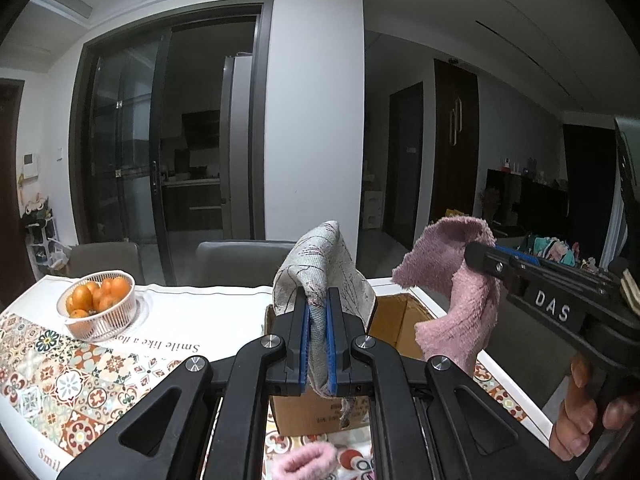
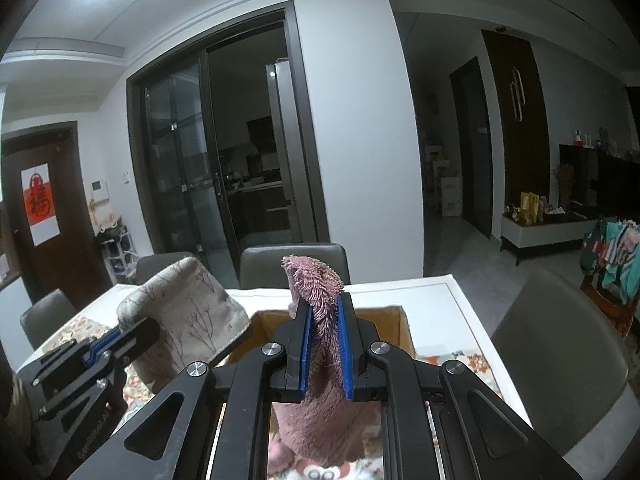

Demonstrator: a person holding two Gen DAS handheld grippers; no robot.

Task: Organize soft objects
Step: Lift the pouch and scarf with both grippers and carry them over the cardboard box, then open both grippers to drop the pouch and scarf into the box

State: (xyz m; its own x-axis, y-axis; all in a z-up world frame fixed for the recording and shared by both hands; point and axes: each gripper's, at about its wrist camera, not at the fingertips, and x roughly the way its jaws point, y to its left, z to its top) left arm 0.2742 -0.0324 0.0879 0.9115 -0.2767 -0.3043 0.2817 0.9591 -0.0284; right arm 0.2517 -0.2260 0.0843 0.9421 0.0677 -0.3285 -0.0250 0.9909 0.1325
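Orange basket [image 1: 97, 303]: far left on the desk [image 1: 192, 320], well apart from both of your grippers; not part of the tidying.

Left gripper [image 1: 318, 344]: clamped on the grey printed cloth [image 1: 320, 276]. The cloth rises in a fold above the blue pads and a short tail hangs below them. From the right wrist view the same cloth [image 2: 188, 312] sits raised over the left edge of the box.

Cardboard box [image 1: 404, 320]: open-topped, standing on the desk, directly ahead of and below both of your grippers. Its opening lies between the two cloths. In the right wrist view the box [image 2: 384, 320] shows just behind the pads, its long side running left to right.

Right gripper [image 2: 324, 344]: clamped on the pink fluffy cloth [image 2: 316, 280], which stands up between the pads and drapes down beneath. Seen from the left, that pink cloth [image 1: 460, 292] hangs over the box's right side.

Pink fluffy ring [image 1: 308, 462]: on the desk near you, in front of the box, not held.

Judgement: both cloths look ready to drop; the move turns on each bundle hanging over the opening rather than the rim. Your right gripper appears better centred; your left sits nearer the left wall and probably needs to shift right.
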